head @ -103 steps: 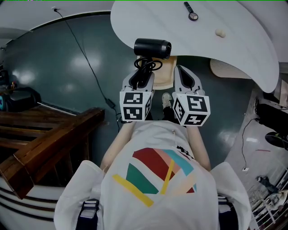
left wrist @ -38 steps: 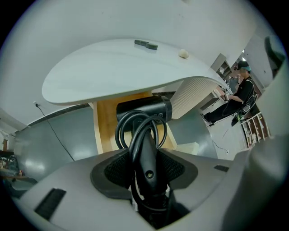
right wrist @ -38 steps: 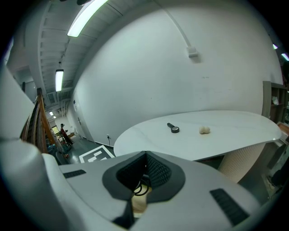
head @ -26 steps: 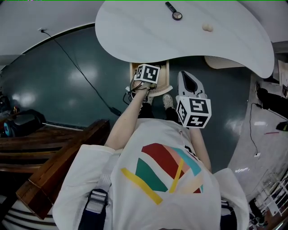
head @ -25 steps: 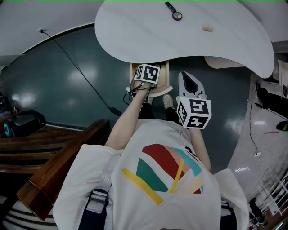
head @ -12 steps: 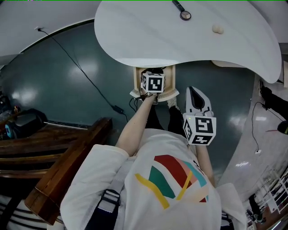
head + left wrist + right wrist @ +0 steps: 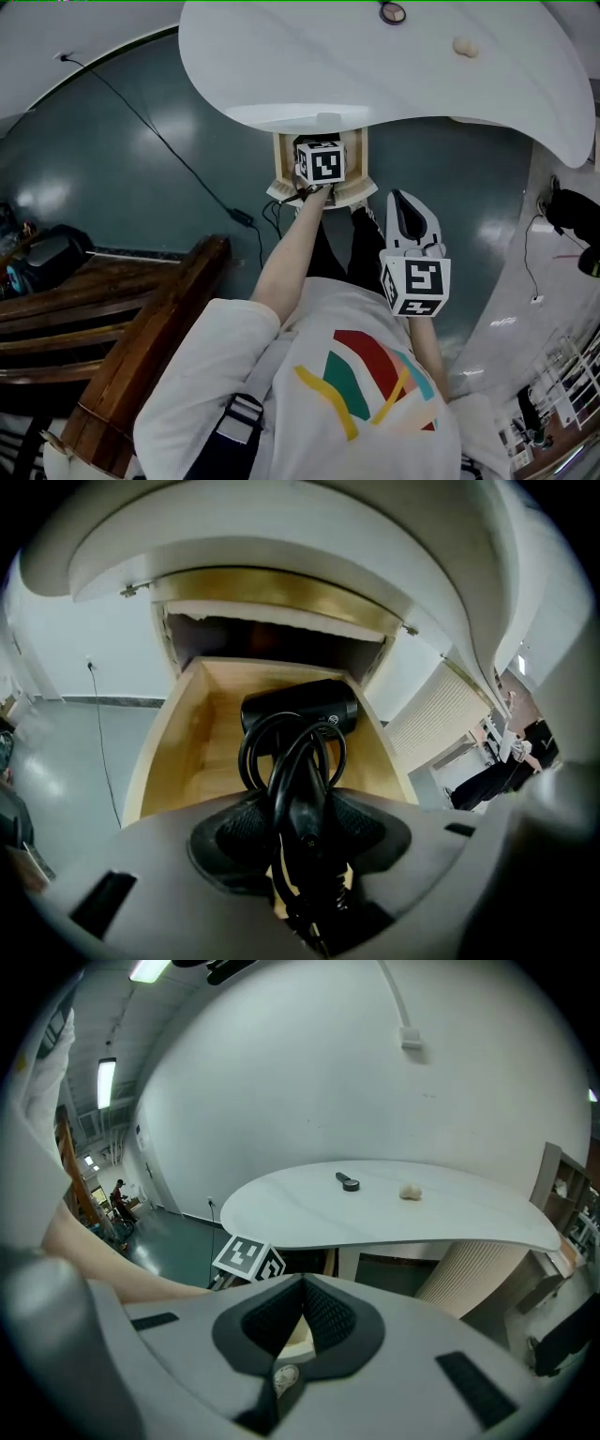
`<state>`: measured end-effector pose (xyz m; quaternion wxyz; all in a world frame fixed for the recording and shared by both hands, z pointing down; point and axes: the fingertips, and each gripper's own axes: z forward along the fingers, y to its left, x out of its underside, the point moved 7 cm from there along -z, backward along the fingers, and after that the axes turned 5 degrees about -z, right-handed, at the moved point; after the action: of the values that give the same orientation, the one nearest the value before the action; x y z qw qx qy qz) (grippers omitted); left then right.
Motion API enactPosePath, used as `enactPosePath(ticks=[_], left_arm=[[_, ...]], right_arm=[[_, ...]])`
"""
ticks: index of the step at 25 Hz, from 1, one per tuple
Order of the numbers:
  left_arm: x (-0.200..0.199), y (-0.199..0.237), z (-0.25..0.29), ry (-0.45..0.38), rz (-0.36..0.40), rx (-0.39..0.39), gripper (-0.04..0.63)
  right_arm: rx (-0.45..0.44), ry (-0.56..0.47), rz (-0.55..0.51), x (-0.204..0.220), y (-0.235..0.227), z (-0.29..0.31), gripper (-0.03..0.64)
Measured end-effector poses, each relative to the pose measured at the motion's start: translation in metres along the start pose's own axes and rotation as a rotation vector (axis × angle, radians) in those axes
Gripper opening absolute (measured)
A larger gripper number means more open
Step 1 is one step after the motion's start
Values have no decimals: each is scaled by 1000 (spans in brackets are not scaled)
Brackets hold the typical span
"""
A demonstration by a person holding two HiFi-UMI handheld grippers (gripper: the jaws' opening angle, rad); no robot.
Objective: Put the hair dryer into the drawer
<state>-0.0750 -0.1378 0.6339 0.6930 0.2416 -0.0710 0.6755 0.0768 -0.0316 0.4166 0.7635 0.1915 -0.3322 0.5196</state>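
Note:
The black hair dryer (image 7: 300, 712) hangs with its barrel over the open wooden drawer (image 7: 185, 752), just inside its walls. My left gripper (image 7: 300, 822) is shut on the dryer's handle and coiled cord, pointing steeply down. In the head view only its marker cube (image 7: 321, 161) shows, above the drawer (image 7: 281, 167) under the white table (image 7: 375, 75); the dryer is hidden there. My right gripper (image 7: 403, 202) hangs lower right of the drawer, tips together, nothing in it. In its own view the right gripper (image 7: 303, 1279) is shut and looks toward the table (image 7: 394, 1208).
A small round black object (image 7: 392, 12) and a beige lump (image 7: 465, 45) lie on the tabletop. A black cable (image 7: 187, 169) runs over the green floor. Dark wooden furniture (image 7: 141, 328) stands at the left. A ribbed white column (image 7: 469, 1283) supports the table.
Both grippers have sunk. The left one has carried the dryer down from the drawer's front edge to over its inside. The right one dropped back toward my body.

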Motion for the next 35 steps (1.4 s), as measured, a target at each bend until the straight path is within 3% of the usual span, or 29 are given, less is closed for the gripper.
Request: enactPosePath(ticks=[6,20,28,35], left_arm=[[-2,11,12,-20,-37,-19,195],[0,16,36,-123,48,24,195],[6,16,44,-109,91,-3,195],[6,23,49,-92,58,-10,195]], right_arm=[[-6,28,-10,11,6,3,11],[-25,66,-17,21,20,15,11],[-32,69,7,30,26,20,11],[-24,58,19,30,28,20,11]])
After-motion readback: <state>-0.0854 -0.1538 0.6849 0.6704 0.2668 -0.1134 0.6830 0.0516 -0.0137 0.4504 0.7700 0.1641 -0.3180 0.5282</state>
